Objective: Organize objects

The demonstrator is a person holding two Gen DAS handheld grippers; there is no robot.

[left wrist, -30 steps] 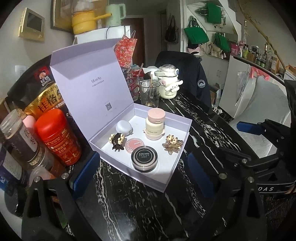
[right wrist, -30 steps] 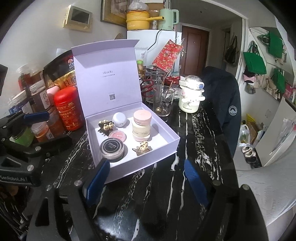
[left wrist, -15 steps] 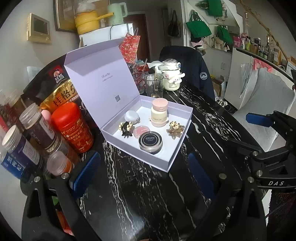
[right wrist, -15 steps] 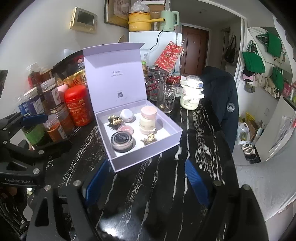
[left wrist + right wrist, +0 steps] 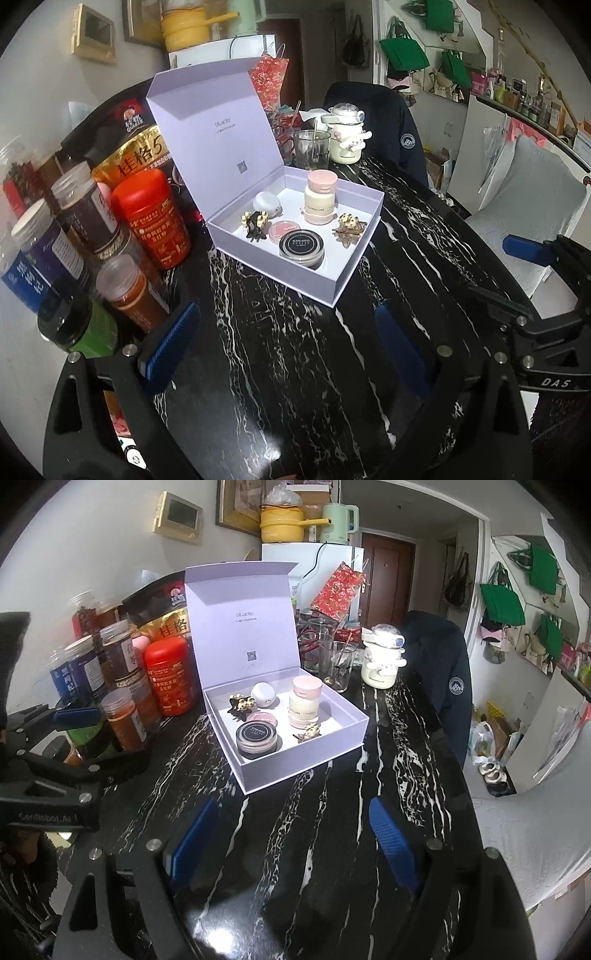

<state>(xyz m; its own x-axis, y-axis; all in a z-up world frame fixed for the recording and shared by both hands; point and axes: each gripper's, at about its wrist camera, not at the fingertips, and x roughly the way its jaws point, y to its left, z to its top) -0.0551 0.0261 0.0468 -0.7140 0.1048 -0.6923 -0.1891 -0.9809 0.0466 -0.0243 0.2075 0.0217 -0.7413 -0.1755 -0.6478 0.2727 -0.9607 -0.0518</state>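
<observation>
A lilac gift box [image 5: 364, 206] [image 5: 347, 710] sits on the black marble table with its lid standing up. Inside are a black-lidded jar [image 5: 302, 246] [image 5: 256, 737], a pink-capped cream jar [image 5: 320, 196] [image 5: 305, 701], a flat pink compact [image 5: 283, 229], a white pebble-shaped case [image 5: 266, 204] [image 5: 263, 694] and two gold flower clips [image 5: 255, 221] [image 5: 350, 224]. My left gripper [image 5: 284, 339] and my right gripper [image 5: 286, 830] both hover open over bare table, well short of the box, with nothing between their blue pads.
Jars and a red tin [image 5: 151, 221] [image 5: 170, 675] crowd the table's left side beside a snack bag [image 5: 136, 147]. Behind the box stand glasses [image 5: 313, 149] [image 5: 339, 664] and a cream character pot [image 5: 347, 138] [image 5: 382, 657]. A dark jacket [image 5: 443, 672] hangs over the far chair.
Both grippers have drawn back from the box, which now looks smaller and farther away. More jars on the left have come into view. Both pairs of jaws stand as wide as before.
</observation>
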